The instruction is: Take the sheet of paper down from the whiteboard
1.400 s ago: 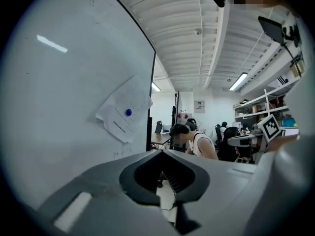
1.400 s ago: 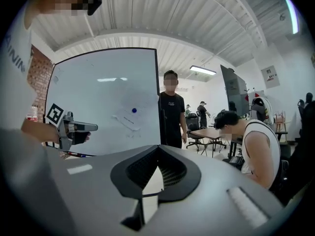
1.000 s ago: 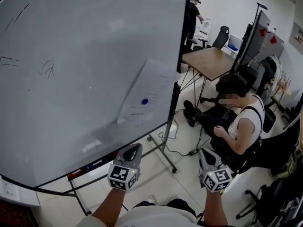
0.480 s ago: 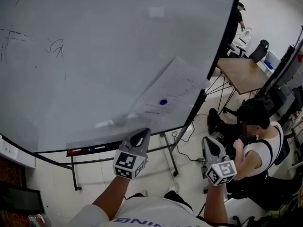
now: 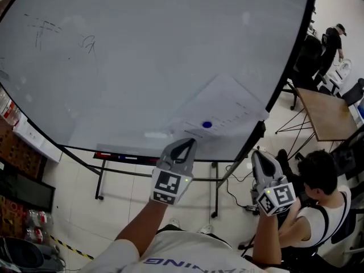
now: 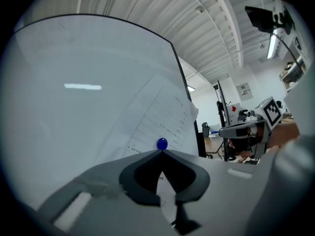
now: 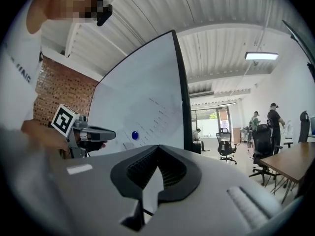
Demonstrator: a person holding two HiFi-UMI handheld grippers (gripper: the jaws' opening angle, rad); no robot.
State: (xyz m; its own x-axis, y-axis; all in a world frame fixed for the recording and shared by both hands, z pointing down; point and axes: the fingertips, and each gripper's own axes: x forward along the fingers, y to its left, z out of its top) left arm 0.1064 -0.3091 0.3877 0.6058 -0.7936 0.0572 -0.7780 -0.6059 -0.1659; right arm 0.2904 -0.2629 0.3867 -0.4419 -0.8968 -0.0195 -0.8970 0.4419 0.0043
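Observation:
A white sheet of paper [image 5: 219,111] with printed lines hangs tilted near the lower right corner of the whiteboard [image 5: 142,56], pinned by a small blue magnet [image 5: 206,124]. My left gripper [image 5: 187,143] is shut and empty, its tips just below the sheet's lower edge, a short way short of the board. In the left gripper view the paper [image 6: 157,122] and magnet [image 6: 162,143] sit right above the closed tips [image 6: 161,151]. My right gripper [image 5: 257,154] is shut and empty too, lower right of the board's corner. From the right gripper view [image 7: 157,146] the magnet [image 7: 135,135] shows on the board.
The whiteboard stands on a wheeled metal frame [image 5: 215,178] with a marker tray [image 5: 122,156] along its bottom edge. A person [image 5: 315,181] sits on the floor at the right near a wooden table [image 5: 330,112]. Another person [image 5: 331,41] stands farther back. Shelving [image 5: 23,169] is at the left.
Both grippers have risen and come forward toward the board's lower right corner, staying shut. The view has swung so the paper now sits just above the left gripper.

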